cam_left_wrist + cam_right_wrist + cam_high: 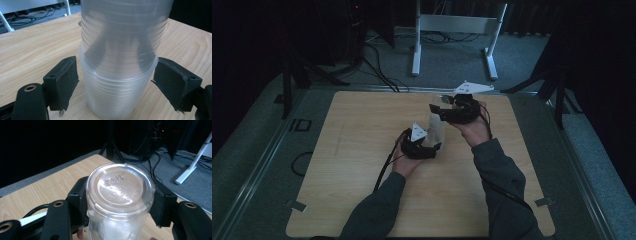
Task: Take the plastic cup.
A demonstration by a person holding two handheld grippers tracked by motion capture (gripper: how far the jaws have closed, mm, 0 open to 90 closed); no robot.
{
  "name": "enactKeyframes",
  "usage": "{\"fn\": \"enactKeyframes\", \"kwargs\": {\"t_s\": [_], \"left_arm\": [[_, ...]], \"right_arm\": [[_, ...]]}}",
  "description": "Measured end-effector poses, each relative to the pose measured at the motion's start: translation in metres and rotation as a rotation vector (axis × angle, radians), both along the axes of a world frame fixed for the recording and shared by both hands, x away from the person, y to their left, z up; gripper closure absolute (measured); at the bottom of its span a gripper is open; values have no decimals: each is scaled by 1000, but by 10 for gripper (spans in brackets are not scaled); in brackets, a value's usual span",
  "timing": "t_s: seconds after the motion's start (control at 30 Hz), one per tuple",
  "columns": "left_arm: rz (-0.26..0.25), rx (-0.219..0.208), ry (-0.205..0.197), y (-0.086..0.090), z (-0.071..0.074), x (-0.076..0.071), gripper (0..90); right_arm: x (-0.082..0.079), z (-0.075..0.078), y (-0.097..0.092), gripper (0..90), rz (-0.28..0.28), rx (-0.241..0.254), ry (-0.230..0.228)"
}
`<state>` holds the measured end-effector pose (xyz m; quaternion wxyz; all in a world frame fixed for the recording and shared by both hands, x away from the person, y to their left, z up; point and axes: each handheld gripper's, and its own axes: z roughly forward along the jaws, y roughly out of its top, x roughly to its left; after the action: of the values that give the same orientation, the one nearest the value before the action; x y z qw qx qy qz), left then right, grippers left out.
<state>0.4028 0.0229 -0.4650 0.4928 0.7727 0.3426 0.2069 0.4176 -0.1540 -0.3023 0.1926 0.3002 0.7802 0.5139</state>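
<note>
Writing: raised lettering is moulded into the flat end of the top cup (120, 188), too faint to read.
Right gripper (120, 202): jaws closed on both sides of that top cup, pads pressed against its wall just under the flat end.
Left gripper (116, 82): jaws spread wide around the lower part of the stack of cups (120, 62), a gap on each side.
Stack of cups: clear ribbed plastic, nested upside down, standing upright mid-table (362, 150) between the two hands.

embossed text on cup base (120, 187), illegible
</note>
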Motion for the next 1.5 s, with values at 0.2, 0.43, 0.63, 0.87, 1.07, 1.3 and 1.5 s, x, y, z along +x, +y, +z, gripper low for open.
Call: {"fn": "enactKeyframes", "kwargs": {"t_s": [0.2,0.43,0.63,0.87,1.07,1.3,1.5], "left_arm": [[0,-13,3,5,5,-2,195],[-5,-21,-8,8,10,-5,195],[-19,-33,-6,13,11,-9,196],[-27,-39,-2,19,11,-17,196],[-33,-37,-7,20,11,-21,196],[-37,-40,-23,21,12,-28,197],[-41,-44,-26,22,10,-32,197]], "right_arm": [[-7,14,-6,410,3,19,-24],[-13,26,-19,410,-9,29,-39],[-17,29,-32,410,-26,24,-45],[-25,30,-54,410,-68,24,-41],[-29,23,-66,410,-92,25,-24],[-29,3,-73,410,-113,10,14],[-29,-12,-77,410,-128,-4,50]]}}
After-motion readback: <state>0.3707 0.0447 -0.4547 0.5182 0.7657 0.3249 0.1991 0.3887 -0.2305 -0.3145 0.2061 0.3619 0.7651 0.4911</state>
